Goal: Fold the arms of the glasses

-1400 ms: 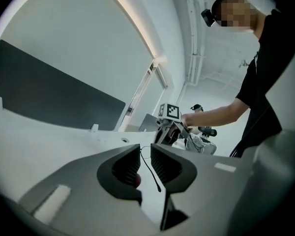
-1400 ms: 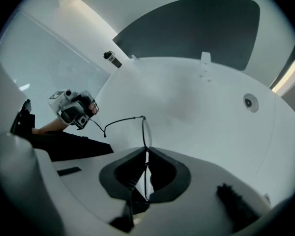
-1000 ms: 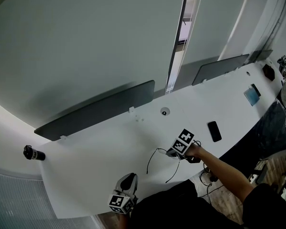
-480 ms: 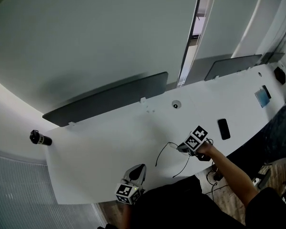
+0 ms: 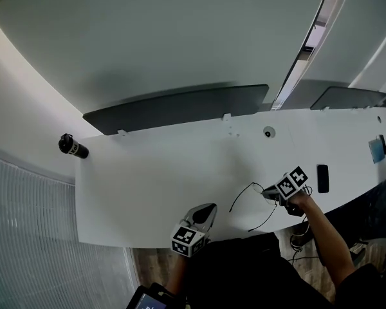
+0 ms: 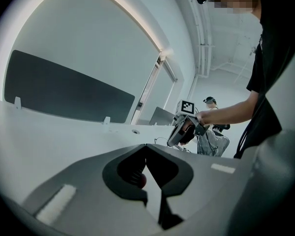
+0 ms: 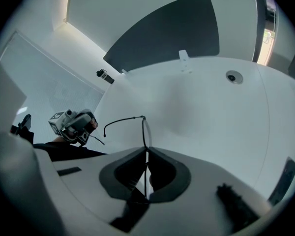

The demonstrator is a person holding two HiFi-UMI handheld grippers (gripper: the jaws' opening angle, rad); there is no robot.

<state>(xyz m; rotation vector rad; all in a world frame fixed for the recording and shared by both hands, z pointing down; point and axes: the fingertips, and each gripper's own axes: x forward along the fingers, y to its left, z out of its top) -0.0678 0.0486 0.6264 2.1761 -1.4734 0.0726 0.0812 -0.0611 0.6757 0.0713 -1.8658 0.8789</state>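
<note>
My right gripper (image 5: 266,191): jaws clamped on the thin-framed glasses (image 7: 144,134), arms unfolded, near right on the white table (image 5: 148,185); my left gripper (image 5: 206,213): jaws together, empty, near edge; black phone (image 5: 322,177) farther right; grey divider (image 5: 180,107) along far edge.

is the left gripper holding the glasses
No, the left gripper is shut with nothing between its jaws; the glasses sit clamped in the right gripper.

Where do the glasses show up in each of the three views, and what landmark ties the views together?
Head view: glasses lower right of centre, at the right gripper's tips.
Left gripper view: right of centre, thin wire beside the right gripper.
Right gripper view: centre, rising from its closed jaws.
Shared landmark: dark divider panel along the desk's far edge.
</note>
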